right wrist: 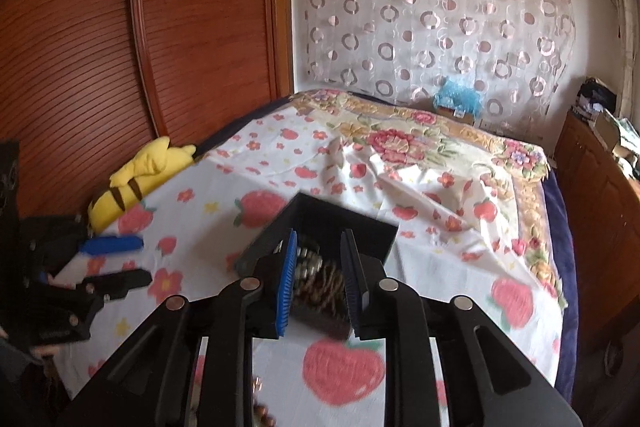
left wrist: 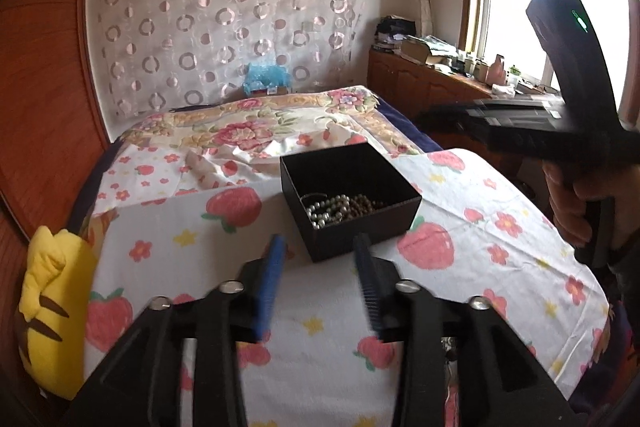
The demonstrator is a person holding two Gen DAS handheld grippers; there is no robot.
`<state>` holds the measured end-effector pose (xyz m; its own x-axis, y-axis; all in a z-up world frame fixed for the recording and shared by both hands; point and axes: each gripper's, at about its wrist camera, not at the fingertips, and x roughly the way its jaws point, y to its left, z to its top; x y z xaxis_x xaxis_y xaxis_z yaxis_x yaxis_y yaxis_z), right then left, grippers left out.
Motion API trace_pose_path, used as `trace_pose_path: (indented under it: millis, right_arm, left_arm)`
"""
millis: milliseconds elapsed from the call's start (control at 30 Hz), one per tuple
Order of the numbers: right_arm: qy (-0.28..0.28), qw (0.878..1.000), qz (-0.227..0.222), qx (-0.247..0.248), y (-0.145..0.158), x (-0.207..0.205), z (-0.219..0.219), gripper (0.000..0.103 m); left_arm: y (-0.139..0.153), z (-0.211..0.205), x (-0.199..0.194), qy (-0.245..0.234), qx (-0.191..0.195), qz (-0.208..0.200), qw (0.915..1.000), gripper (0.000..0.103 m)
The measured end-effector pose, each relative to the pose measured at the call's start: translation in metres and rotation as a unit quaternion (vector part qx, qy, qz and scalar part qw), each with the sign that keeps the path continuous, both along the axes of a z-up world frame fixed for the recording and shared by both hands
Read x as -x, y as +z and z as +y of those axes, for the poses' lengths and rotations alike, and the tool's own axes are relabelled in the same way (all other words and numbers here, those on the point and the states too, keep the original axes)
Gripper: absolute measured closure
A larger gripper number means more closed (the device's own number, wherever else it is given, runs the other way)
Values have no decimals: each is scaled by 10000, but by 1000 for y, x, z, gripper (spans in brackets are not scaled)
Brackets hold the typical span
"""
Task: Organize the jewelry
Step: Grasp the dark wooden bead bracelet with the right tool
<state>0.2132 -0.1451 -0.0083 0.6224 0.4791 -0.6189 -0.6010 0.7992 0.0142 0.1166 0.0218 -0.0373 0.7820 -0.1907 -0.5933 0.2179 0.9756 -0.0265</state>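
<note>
A black open box sits on the strawberry-print sheet. Inside lie a white pearl strand and a brown bead strand. My left gripper is open and empty, just in front of the box's near corner. My right gripper is open and empty, held over the box, with the pearls and brown beads showing between its fingers. The left gripper also shows at the left of the right wrist view. The right gripper's body is at the right of the left wrist view.
A yellow plush toy lies at the bed's left edge, against a wooden wardrobe. A floral blanket covers the far bed. A cluttered wooden cabinet stands at the right under the window. A few small beads lie on the sheet beneath my right gripper.
</note>
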Motion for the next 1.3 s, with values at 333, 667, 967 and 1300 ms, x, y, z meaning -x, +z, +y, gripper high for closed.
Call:
trace_pose_path:
  millis: [333,667,967,1300]
  right_arm:
    - [90,9984,518,188,-57,52,-25,78]
    - [89,9939,1061,285,-106,72,-39,78]
    - [364,9898,1298,471,-115,81,-33,78]
    - [428,9905,1068,758,-116,85,-20,88]
  left_arm:
    - [-21,2,13,42,54,250,9997,52]
    - [-32,1,20,84,53,349,9993,29]
    - [-42,-2,24,68,96,476,9988,27]
    - [-51,-8,31,-19,175,673,9976,27]
